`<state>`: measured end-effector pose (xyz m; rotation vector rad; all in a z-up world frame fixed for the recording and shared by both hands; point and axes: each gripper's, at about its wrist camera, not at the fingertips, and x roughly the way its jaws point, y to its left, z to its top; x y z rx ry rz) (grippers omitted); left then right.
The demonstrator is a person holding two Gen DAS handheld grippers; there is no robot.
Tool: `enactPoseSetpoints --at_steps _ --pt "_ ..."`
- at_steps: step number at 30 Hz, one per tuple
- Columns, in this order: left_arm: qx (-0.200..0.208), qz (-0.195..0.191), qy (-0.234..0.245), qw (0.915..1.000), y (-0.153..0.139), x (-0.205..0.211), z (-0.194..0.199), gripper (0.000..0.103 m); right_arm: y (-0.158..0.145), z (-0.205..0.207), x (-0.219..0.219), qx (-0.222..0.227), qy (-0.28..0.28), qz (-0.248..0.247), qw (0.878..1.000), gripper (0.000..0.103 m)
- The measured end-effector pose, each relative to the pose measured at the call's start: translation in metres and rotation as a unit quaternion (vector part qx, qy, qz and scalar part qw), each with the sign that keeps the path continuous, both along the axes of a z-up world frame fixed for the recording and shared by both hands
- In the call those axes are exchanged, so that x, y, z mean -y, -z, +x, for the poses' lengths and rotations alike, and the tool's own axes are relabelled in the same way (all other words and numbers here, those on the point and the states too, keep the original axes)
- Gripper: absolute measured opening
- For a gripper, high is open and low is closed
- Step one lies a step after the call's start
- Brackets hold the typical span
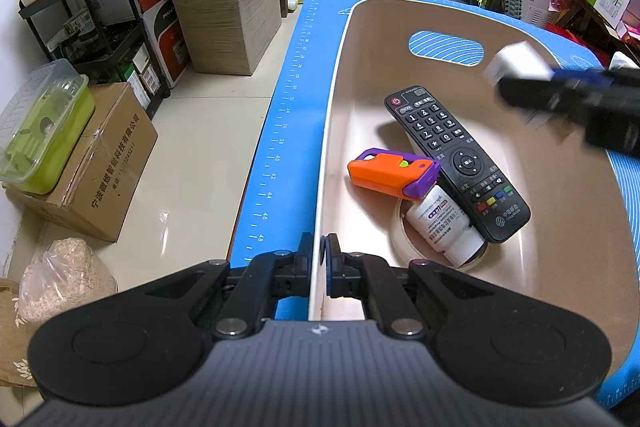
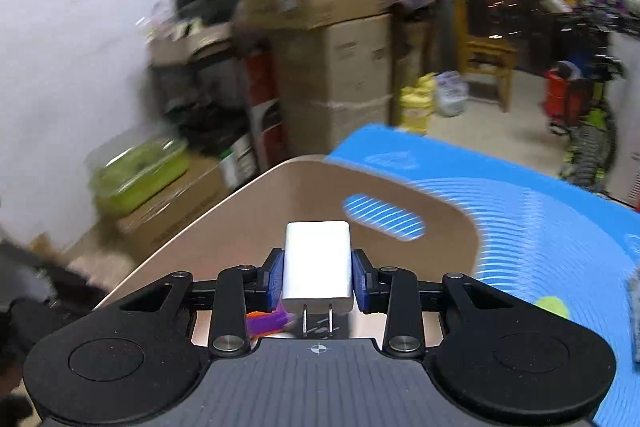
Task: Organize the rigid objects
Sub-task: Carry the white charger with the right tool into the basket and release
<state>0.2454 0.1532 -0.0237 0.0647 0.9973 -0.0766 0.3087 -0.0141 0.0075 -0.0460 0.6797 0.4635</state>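
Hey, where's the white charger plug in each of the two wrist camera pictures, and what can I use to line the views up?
Left wrist view: the white charger is at the upper right, blurred, held by the right gripper above the beige bin.
Right wrist view: the charger sits at lower centre, clamped between the blue pads, prongs pointing toward the camera.
Shared landmark: the bin's oval handle cutout.

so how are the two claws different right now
The left claw is shut on the beige bin's rim, steadying it; the right claw is shut on a white charger plug and carries it above the bin. The left one looks sharp and steady, while the right one is motion-blurred in the left wrist view. Both have blue pads and black linkages.
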Motion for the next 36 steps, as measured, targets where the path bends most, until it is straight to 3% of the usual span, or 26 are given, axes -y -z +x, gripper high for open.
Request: enactPoseSetpoints --at_steps 11,19,30,36 --pt "0.0 -0.001 0.001 1.0 0.0 -0.001 0.0 0.007 0.028 -0.008 -0.066 -0.062 -0.093 -0.079 0.991 0.043" --pt "0.001 -0.002 0.002 1.0 -0.001 0.0 0.001 0.007 0.046 -0.002 -0.078 -0.106 -0.11 -0.126 0.98 0.043" --pt "0.0 0.0 0.001 1.0 0.0 0.001 0.001 0.007 0.055 -0.003 -0.091 -0.115 -0.126 -0.176 0.97 0.042" --pt "0.001 0.0 0.002 1.0 0.0 -0.002 0.001 0.007 0.053 -0.001 -0.089 -0.121 -0.12 -0.176 0.97 0.06"
